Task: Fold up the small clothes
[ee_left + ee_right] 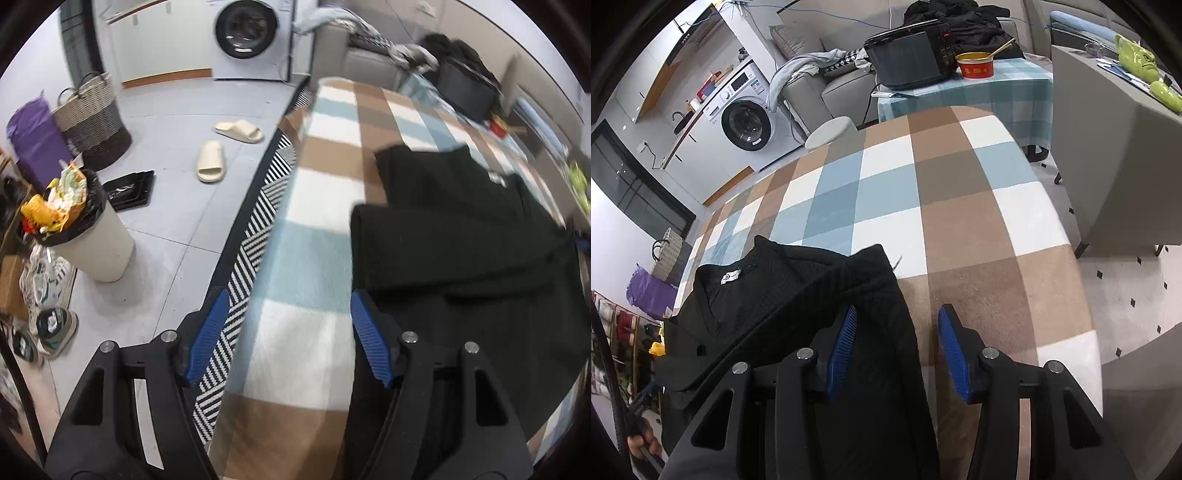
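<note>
Matt black ribbed-knit garment [798, 314], soft fuzzy checked blanket [923, 199], seemingly ridged blue rubber gripper pads [951, 347]

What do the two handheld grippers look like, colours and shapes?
Both match: the left gripper and right gripper have angular matte black bodies with cut-out slots, round silver bolt heads, and two blue ribbed finger pads each. No cables or markings visible.

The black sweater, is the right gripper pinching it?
Apart. In the right wrist view the right gripper is open, and blanket shows between its fingers. The black sweater lies under the left finger, not pinched.
</note>
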Demonstrator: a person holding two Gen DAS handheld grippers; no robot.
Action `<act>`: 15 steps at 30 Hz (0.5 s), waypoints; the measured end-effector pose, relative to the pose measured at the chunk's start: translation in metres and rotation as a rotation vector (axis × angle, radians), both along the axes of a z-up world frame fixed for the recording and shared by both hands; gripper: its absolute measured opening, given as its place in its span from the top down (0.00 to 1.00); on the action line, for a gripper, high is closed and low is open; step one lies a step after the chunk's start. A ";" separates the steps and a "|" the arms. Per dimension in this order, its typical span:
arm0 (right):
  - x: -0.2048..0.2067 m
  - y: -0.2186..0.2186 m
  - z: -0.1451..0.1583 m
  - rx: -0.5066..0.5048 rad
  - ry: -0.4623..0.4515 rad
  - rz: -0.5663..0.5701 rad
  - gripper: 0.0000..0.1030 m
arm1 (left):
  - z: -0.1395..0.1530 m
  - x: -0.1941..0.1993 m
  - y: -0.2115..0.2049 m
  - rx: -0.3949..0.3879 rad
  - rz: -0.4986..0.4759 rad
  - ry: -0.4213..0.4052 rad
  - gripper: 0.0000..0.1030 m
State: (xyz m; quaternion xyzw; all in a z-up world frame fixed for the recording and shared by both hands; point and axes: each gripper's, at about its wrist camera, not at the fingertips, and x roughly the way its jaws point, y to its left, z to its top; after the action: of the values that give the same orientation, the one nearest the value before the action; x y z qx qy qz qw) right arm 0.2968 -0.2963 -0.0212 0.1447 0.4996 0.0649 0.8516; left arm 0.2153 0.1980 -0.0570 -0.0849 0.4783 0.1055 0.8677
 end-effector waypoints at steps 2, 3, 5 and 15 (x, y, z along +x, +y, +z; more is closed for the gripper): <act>0.005 0.003 -0.003 0.021 -0.005 0.006 0.54 | -0.005 0.003 -0.009 0.028 -0.026 0.014 0.36; 0.009 0.004 -0.004 0.043 -0.013 0.014 0.54 | -0.005 0.006 -0.013 0.036 -0.042 0.017 0.36; 0.015 0.005 -0.007 0.046 0.006 -0.005 0.54 | -0.006 0.017 -0.021 0.053 -0.067 0.018 0.36; 0.004 -0.008 -0.001 0.015 0.008 -0.057 0.54 | 0.024 0.101 -0.015 0.020 -0.028 -0.110 0.36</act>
State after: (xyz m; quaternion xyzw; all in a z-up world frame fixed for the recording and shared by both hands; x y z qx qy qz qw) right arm 0.3010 -0.3039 -0.0219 0.1656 0.4982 0.0437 0.8500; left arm 0.3165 0.1831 -0.0333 -0.0754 0.4299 0.0934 0.8949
